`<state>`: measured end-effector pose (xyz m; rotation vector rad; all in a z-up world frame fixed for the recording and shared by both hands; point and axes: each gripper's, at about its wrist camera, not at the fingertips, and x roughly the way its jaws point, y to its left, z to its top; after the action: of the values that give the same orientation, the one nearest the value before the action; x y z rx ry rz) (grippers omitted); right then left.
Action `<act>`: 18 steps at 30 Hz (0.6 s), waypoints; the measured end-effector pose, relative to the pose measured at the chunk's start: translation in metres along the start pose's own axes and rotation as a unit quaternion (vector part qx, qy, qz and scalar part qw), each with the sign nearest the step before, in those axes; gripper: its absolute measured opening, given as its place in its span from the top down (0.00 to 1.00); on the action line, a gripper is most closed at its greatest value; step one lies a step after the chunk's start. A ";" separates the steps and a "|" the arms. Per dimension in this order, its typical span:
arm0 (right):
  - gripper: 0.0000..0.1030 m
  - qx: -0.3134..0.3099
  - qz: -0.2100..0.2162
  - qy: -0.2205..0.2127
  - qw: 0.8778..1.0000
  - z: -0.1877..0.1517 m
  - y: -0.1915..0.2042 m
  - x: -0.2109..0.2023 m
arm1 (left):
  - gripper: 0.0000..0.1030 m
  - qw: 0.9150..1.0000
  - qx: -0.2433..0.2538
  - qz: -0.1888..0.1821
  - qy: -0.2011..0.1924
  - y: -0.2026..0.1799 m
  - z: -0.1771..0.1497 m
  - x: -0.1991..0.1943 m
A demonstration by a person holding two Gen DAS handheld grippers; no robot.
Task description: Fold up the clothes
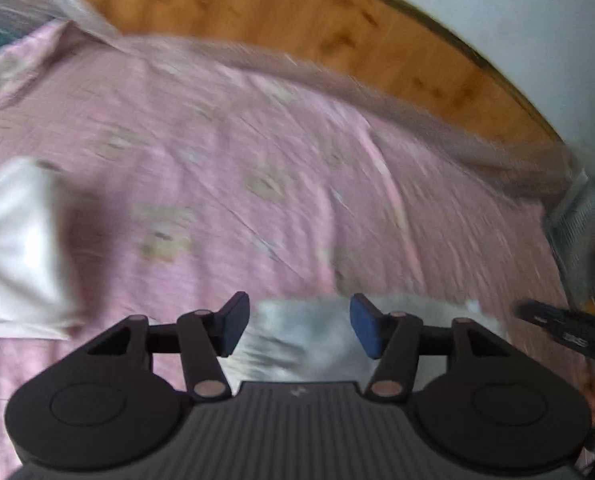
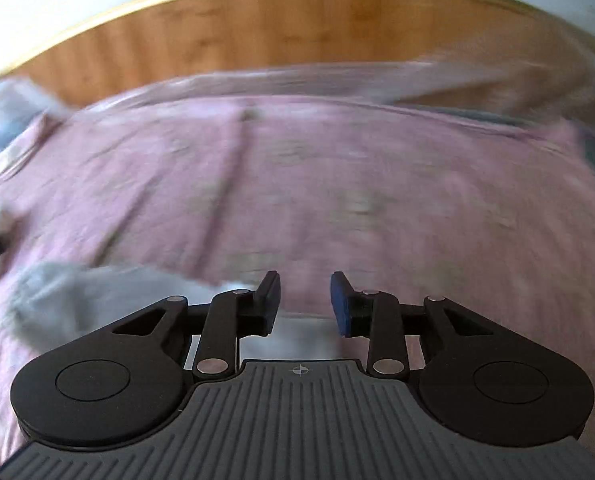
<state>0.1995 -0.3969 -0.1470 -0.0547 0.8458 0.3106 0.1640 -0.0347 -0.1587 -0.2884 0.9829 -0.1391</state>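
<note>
Left claw [image 1: 299, 326] released, empty, over grey garment [image 1: 309, 340] at near edge of bed [image 1: 257, 140]. Right claw [image 2: 305, 304] also released, same grey cloth [image 2: 85, 300] near-left of it. White garment [image 1: 17, 248] far left. Blurry frames. Grey piece looks unfolded; folding barely begun, my guess.

A pink-sheeted bed [image 2: 377, 168] carries a grey garment [image 1: 309, 340] and white cloth [image 1: 17, 248].

You see a pink bedsheet [image 1: 297, 152] with pale blurry shapes, grey and white clothes [image 1: 309, 336], a brown wooden headboard [image 2: 297, 36].
</note>
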 end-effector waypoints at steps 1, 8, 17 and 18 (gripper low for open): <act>0.77 -0.007 0.021 0.016 1.000 -0.002 0.006 0.012 | 0.47 1.000 0.013 0.001 0.014 -0.005 -0.003 0.010; 0.99 0.018 0.039 0.077 0.996 -0.038 -0.015 0.028 | 0.79 0.999 0.013 0.013 0.034 0.016 -0.012 0.010; 0.56 0.107 0.044 0.045 0.992 -0.042 -0.062 0.020 | 0.25 0.998 -0.055 0.023 0.032 0.040 -0.029 0.003; 0.55 0.098 0.054 0.052 0.992 -0.042 -0.063 0.032 | 0.26 0.998 -0.050 0.018 0.033 0.036 -0.028 0.009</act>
<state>0.2067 -0.4563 -0.2034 0.1603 0.9811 0.3261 0.1456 -0.0080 -0.1912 -0.3604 1.0609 -0.0671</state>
